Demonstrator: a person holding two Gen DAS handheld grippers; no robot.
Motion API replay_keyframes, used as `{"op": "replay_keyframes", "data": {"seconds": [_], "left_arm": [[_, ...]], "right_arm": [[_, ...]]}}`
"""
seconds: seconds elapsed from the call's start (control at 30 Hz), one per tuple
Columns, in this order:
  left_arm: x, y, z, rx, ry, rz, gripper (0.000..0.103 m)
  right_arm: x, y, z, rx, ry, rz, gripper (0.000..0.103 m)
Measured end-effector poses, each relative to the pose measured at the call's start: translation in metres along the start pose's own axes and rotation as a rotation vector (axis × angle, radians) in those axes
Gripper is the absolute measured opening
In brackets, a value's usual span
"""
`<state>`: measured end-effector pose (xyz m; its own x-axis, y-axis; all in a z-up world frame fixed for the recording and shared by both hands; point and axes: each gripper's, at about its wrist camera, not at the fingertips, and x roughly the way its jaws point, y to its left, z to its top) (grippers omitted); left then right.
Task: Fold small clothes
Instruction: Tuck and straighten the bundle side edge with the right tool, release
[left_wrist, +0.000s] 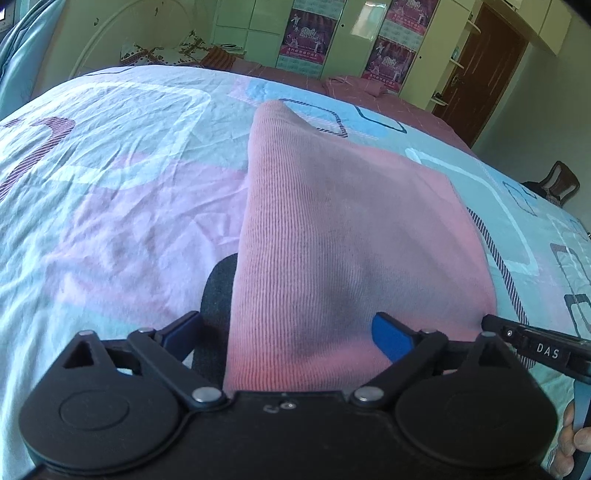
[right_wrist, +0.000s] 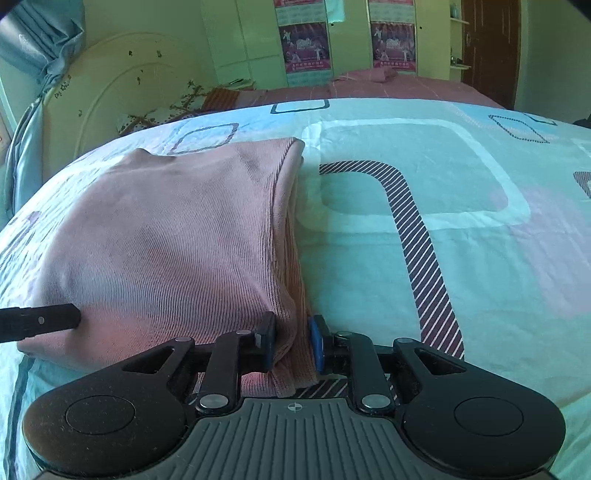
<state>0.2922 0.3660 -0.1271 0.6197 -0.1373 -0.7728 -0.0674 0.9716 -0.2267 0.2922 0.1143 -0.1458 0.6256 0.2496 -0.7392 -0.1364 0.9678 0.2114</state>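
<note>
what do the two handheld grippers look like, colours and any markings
Both are black plastic with two round discs at the base, scissor-style link arms on silver pivot pins, and blue pads on the fingers. The left gripper has a smooth body. The right gripper has a ribbed grey body with a crosshair mark, and white DAS lettering on its side.

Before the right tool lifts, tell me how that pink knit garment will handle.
The pink garment is probably floppy: it lies slumped on the bedsheet. Its stacked folded layers may slide apart when raised. It is likely light, since the right tool bunches its edge easily.
</note>
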Motion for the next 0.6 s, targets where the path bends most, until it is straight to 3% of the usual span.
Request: {"op": "replay_keyframes", "data": {"seconds": [0.17,0.3,0.43,0.53,0.6], "left_arm": [[0.004,-0.005,0.001,0.023,0.034,0.045,0.102],[0.002,-0.006,0.002,0.008,0.057,0.081,0.103],[-0.004,-0.001,0.0,-0.021,0.069,0.066,0.102],[-0.014,0.002,-0.003,-0.045,0.04,0.122,0.102],[-0.022,0.011,-0.006,-0.09,0.009,0.067,0.1]], "right_arm": [[-0.002,0.0,-0.002,0.031,-0.004,-0.009,0.021],[-0.004,0.001,-0.003,0.051,-0.003,-0.026,0.037],[-0.012,0.0,0.002,0.073,0.004,-0.017,0.039],[-0.028,0.005,0.009,0.083,-0.062,-0.014,0.039],[-0.032,0.012,0.015,0.082,-0.096,-0.017,0.04]]}}
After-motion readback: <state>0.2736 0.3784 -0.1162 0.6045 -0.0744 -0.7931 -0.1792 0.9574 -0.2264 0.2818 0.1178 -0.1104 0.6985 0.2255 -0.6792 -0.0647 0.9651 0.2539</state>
